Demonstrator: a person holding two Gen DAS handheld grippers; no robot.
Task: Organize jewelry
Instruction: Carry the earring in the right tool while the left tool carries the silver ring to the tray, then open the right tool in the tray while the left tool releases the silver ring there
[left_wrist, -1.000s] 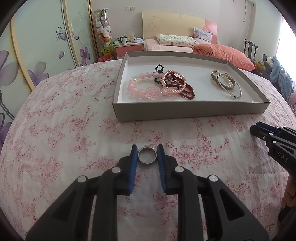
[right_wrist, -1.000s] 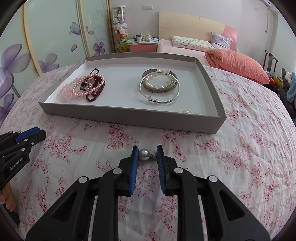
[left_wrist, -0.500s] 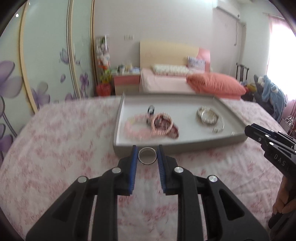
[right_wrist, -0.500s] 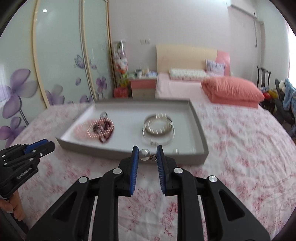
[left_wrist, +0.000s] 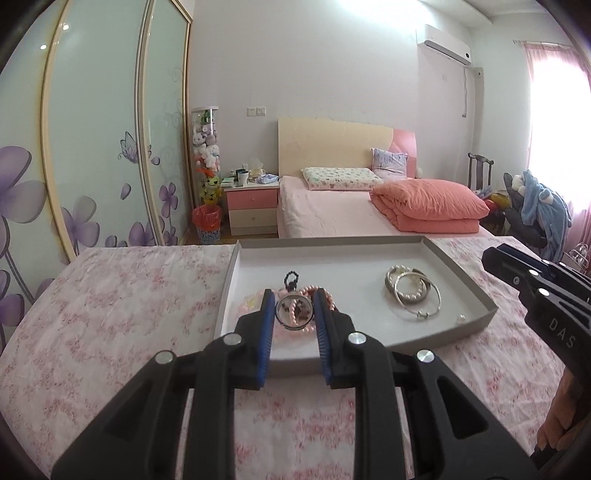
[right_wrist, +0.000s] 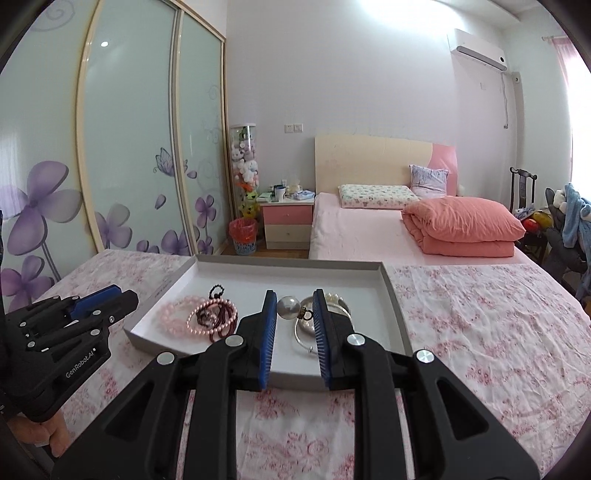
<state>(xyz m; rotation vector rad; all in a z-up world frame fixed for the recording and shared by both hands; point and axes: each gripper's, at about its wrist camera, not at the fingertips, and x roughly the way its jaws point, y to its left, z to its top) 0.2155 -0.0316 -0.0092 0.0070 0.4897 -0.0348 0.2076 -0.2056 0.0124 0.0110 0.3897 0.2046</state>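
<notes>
Silver ring (left_wrist: 294, 309) and pearl earring (right_wrist: 288, 307) held upright above gray tray (left_wrist: 476, 295) of beaded bracelets (right_wrist: 207, 317).

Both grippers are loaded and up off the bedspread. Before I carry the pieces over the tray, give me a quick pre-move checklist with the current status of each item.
1. Left gripper clamped on the silver ring: ok.
2. Right gripper clamped on the pearl earring: ok, though only the pearl's side meets a pad.
3. Both pieces clear of the bedspread: ok.
4. Bare floor free in the grey tray: ok, between the bead bracelets and the bangles.
5. Grippers apart from each other: ok.
6. Which tray section suits each piece: cannot tell.
</notes>
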